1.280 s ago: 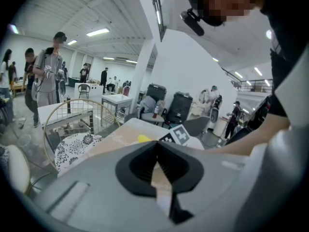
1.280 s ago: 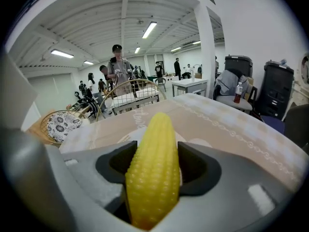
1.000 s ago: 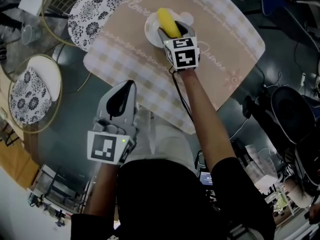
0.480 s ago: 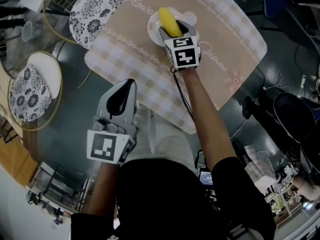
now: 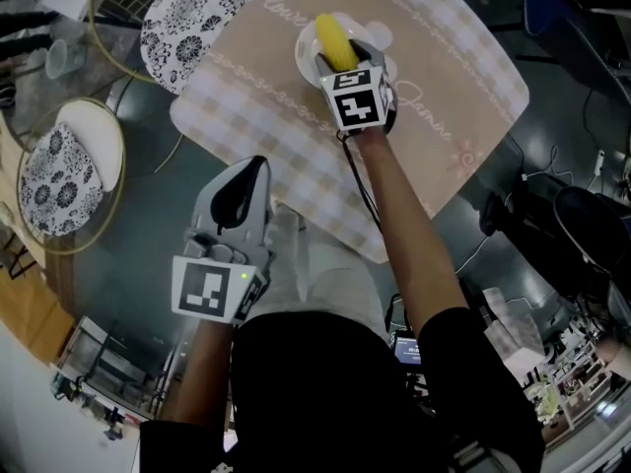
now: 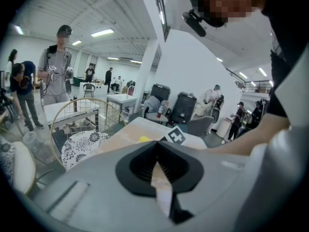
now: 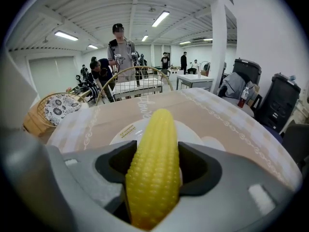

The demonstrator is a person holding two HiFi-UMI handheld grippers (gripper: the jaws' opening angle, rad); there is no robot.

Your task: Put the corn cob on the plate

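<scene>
A yellow corn cob (image 5: 333, 39) lies lengthwise between the jaws of my right gripper (image 5: 342, 64), which is shut on it. The cob's tip points away over a white plate (image 5: 306, 62) on the table. In the right gripper view the corn cob (image 7: 154, 173) fills the jaw gap and the plate (image 7: 124, 131) sits right behind it. Whether the cob touches the plate I cannot tell. My left gripper (image 5: 256, 166) hangs off the table's near edge, close to the person's body, shut and empty. In the left gripper view its jaws (image 6: 157, 154) meet.
A beige checked cloth (image 5: 449, 57) covers the table. Two wire chairs with floral cushions (image 5: 182, 18) (image 5: 59, 170) stand to the left. Dark chairs and cables (image 5: 577, 215) crowd the right. A person with grippers (image 7: 123, 52) stands beyond the table.
My right gripper has rolled slightly with the corn cob still in it over the plate. The left gripper has stayed where it was.
</scene>
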